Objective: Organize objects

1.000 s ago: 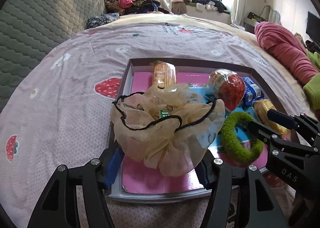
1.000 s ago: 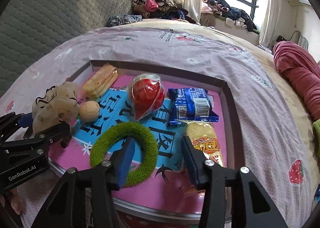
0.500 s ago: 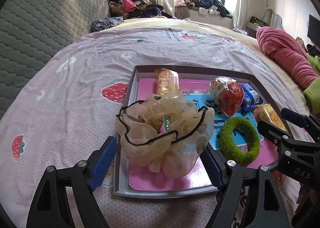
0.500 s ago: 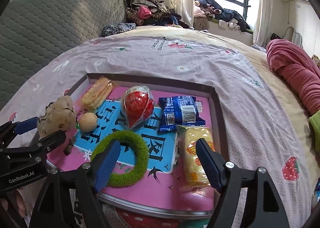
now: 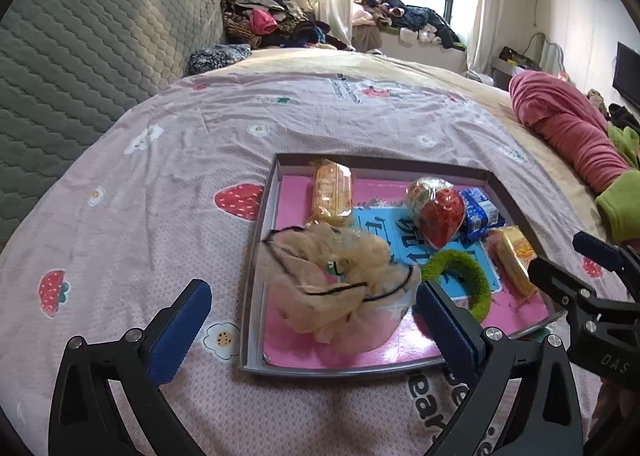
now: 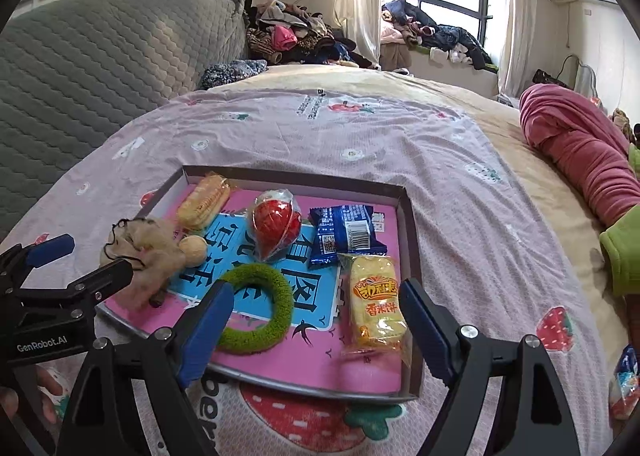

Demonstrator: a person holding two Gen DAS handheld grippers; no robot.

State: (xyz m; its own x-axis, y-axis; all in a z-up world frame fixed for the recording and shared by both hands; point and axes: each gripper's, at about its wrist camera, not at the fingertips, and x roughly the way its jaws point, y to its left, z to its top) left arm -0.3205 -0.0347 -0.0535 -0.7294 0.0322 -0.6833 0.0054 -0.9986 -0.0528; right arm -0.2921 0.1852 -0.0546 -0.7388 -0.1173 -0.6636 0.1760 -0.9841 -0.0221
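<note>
Blue pads frame the bottom of both wrist views; the left gripper point(image 5: 312, 330) has its jaws spread wide and opening further, with the beige gauze scrunchie point(image 5: 340, 284) lying ahead of them, loose in the near-left corner of the tray point(image 5: 256, 268), untouched by either pad; the right gripper point(image 6: 316, 330) is likewise opening, its jaws apart and pinching nothing, the green fuzzy ring point(image 6: 260, 310) lying flat on the tray floor just beyond the left pad and the yellow snack packet point(image 6: 376, 304) just inside the right one; neither is pressed.

Judging by how things lie, both of these pieces are already set down inside the tray, so this placing step looks finished. Further in, a small tan ball point(image 6: 193, 250) sits touching the scrunchie; past it the red heart-shaped wrapped sweet point(image 6: 276, 225) and the blue foil packet point(image 6: 346, 234) lie side by side mid-tray; the orange biscuit pack point(image 6: 204, 201) rests against the far-left corner. Seven things are therefore gathered in the tray, spread in one layer with little overlap.

What is left seems small: at the right edge of the right wrist view a packet point(image 6: 626, 380) lies on the strawberry bedsheet point(image 5: 180, 159) outside the tray, well apart from it; that may belong with the rest, though I cannot tell what it is. Beyond, the sheet is bare up to a pink rolled blanket point(image 6: 580, 151) and the grey quilted headboard point(image 5: 92, 59).
</note>
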